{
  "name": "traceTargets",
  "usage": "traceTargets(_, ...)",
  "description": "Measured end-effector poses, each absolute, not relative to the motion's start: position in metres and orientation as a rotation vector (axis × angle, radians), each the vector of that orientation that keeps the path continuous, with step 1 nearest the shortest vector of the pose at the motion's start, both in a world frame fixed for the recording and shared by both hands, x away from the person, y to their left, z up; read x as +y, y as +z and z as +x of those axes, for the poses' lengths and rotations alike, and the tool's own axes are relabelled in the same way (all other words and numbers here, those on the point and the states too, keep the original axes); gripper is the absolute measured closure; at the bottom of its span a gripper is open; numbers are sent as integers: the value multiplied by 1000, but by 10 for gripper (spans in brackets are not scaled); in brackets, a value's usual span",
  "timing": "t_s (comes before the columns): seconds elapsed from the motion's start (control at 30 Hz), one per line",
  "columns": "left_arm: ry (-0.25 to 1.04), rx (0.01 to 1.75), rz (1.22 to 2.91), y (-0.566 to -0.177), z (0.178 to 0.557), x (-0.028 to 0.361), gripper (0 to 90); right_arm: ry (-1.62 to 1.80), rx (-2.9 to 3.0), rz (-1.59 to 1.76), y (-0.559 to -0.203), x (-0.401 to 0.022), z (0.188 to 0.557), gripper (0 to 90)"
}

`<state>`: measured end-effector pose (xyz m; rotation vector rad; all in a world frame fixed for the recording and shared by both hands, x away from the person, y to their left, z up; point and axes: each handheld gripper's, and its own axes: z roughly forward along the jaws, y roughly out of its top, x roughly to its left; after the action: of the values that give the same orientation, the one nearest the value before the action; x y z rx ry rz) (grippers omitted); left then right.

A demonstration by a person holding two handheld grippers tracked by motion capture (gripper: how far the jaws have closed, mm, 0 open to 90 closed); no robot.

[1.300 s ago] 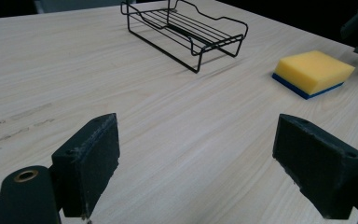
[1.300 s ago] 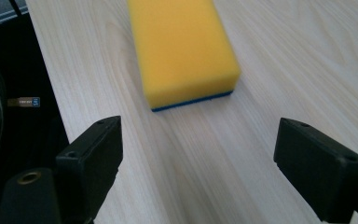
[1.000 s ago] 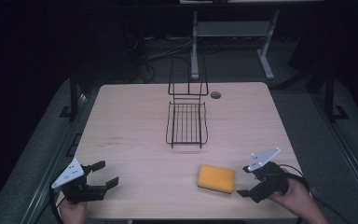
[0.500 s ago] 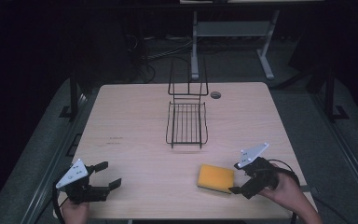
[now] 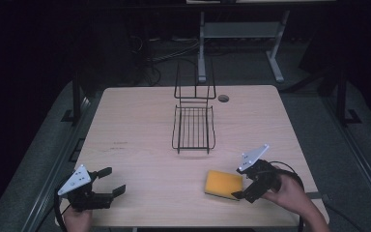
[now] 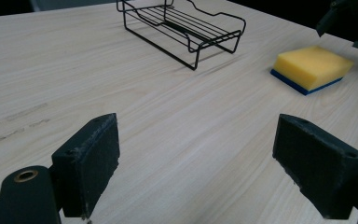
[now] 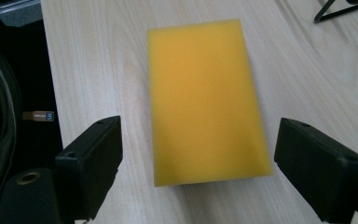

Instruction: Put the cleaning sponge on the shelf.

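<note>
Right gripper (image 5: 245, 187) spread wide just beside sponge (image 5: 223, 184) near table edge (image 5: 193, 225).

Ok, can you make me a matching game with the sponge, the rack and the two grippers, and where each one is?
Things:
1. sponge
2. rack
3. left gripper
4. right gripper

Places:
A. middle of the table, far side
B. near left corner, jaws open over bare wood
C. flat on the table, near right
D. right beside the sponge, jaws open

Pairs: 1-C, 2-A, 3-B, 4-D
</note>
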<state>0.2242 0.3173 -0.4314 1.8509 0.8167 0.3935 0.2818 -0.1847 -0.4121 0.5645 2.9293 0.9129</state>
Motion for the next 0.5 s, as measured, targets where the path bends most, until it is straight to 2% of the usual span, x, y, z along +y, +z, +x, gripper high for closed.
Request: traceTargets(0.5,399,831,1832,-431,224,323,140,873,2965,496,-411,-166,295,147)
